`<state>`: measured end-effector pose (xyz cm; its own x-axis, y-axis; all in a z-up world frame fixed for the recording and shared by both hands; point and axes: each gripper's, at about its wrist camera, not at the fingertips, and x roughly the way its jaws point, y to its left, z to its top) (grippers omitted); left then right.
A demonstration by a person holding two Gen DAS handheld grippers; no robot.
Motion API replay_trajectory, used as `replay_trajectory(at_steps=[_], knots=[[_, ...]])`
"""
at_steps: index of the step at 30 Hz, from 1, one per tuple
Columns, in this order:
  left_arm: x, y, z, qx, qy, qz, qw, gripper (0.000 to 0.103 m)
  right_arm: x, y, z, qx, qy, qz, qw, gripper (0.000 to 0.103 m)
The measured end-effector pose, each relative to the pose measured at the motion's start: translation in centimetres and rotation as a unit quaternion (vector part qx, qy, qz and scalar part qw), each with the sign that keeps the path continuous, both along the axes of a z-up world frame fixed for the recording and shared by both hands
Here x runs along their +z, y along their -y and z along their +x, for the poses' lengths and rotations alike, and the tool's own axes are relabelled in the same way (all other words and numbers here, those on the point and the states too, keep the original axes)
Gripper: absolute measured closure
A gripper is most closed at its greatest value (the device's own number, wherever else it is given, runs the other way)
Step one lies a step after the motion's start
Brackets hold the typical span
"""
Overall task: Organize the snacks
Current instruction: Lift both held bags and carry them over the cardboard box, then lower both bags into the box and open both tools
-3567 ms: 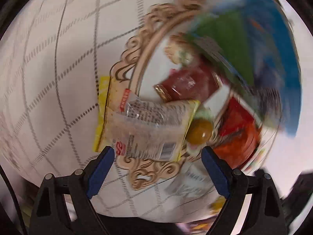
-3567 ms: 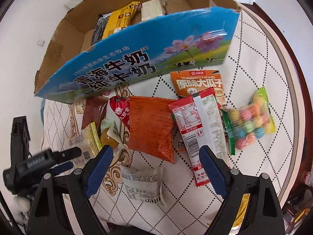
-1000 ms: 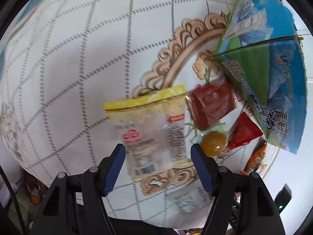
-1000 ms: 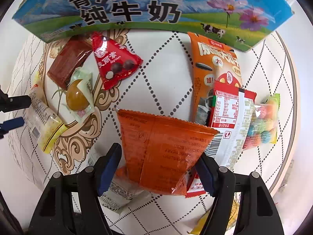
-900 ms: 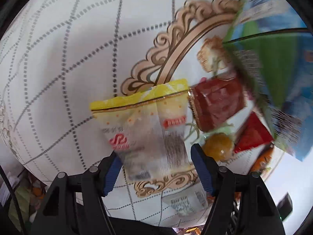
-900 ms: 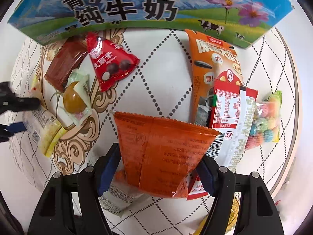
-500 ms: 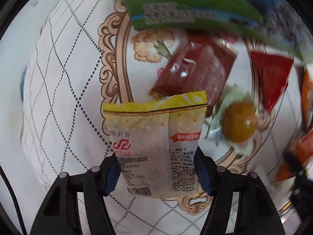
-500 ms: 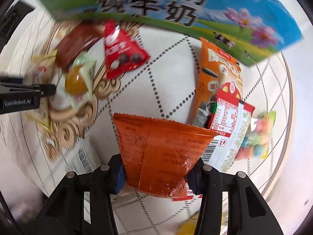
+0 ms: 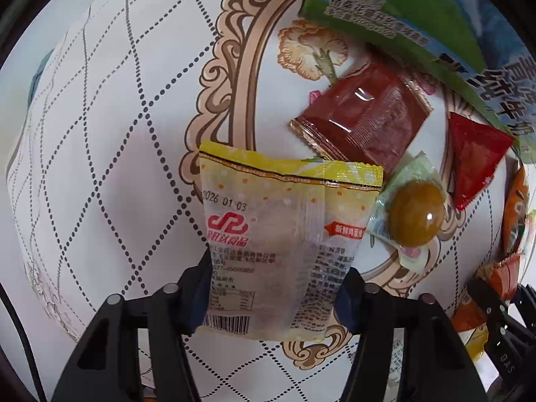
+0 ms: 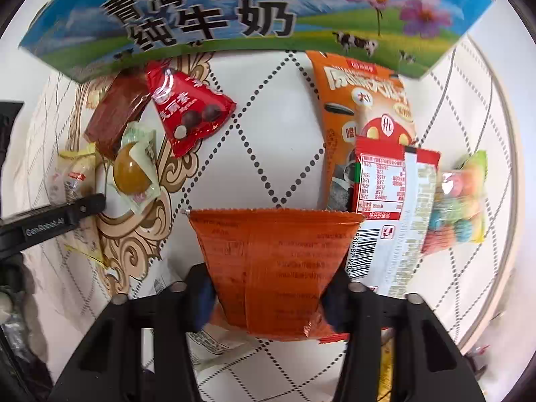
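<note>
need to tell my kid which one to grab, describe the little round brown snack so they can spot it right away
Start at the blue milk carton along the far edge of the table. In front of its left end lie a dark red packet and a red triangular pouch; the round brown snack sits just nearer than them. It alone is a glossy amber ball in a clear, pale green wrapper.

yellow pack (image 9: 284,234): clear-fronted, held up off the cloth, just left of the egg
orange pack (image 10: 274,268): back side showing, lifted, right of the egg
egg (image 9: 415,214): brown, vacuum wrapped, lying flat
maroon pack (image 9: 361,124): flat, just above the egg
red triangle (image 10: 187,107): flat, up-right of the egg
</note>
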<state>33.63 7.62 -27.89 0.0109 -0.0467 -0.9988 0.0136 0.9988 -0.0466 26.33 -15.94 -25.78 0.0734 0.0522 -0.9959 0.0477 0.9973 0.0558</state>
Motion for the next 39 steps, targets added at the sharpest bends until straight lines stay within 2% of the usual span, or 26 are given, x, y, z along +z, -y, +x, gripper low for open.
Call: replay_trajectory(at_steps=[6,9,12,14,18,20,22,26,28,32,37,38,39], knots=[[4.3,-1.8,-2.9,-0.011,0.038,-0.011,0.9991,0.053,2.0,0.0,-1.4,-0.009,0.02,0.033,0.999,0.054],[7.8,-1.3,-3.4,-0.017,0.06,-0.036,0.9974,0.053,4.5,0.0,-2.0,-0.01,0.037,0.067,0.997,0.054],[12.0,-0.2,-2.8,-0.019,0.084,-0.076,0.9933,0.053,7.9,0.4,-2.0,-0.011,0.059,0.105,0.993,0.054],[15.3,0.6,-1.9,-0.025,0.106,-0.103,0.9887,0.053,10.2,1.6,-0.9,-0.011,0.075,0.125,0.989,0.054],[19.6,5.1,1.8,-0.039,0.133,-0.141,0.9803,0.053,15.5,3.9,1.8,-0.02,0.122,0.152,0.981,0.054],[21.1,7.2,4.8,-0.051,0.146,-0.144,0.9773,0.053,17.8,5.6,4.2,-0.027,0.147,0.151,0.977,0.054],[22.2,8.7,6.1,-0.055,0.156,-0.135,0.9769,0.053,19.1,7.0,6.8,-0.029,0.169,0.128,0.977,0.054],[22.5,11.1,12.1,-0.063,0.162,-0.104,0.9793,0.053,20.2,8.7,13.6,-0.033,0.182,0.073,0.98,0.054],[22.0,11.7,15.0,-0.058,0.155,-0.088,0.9823,0.053,20.2,9.4,16.6,-0.032,0.166,0.063,0.984,0.054],[19.3,12.4,20.7,-0.046,0.132,-0.058,0.9884,0.052,17.9,10.4,22.6,-0.032,0.124,0.031,0.991,0.054],[16.0,12.5,25.1,-0.034,0.104,-0.027,0.9936,0.052,14.4,12.0,27.2,-0.041,0.082,0.021,0.996,0.053],[15.3,12.4,26.0,-0.03,0.097,-0.022,0.9945,0.052,13.6,12.3,28.1,-0.048,0.07,0.02,0.996,0.052],[14.9,12.3,26.4,-0.028,0.096,-0.024,0.9947,0.046,13.2,12.7,28.1,-0.05,0.059,0.023,0.997,0.041]])
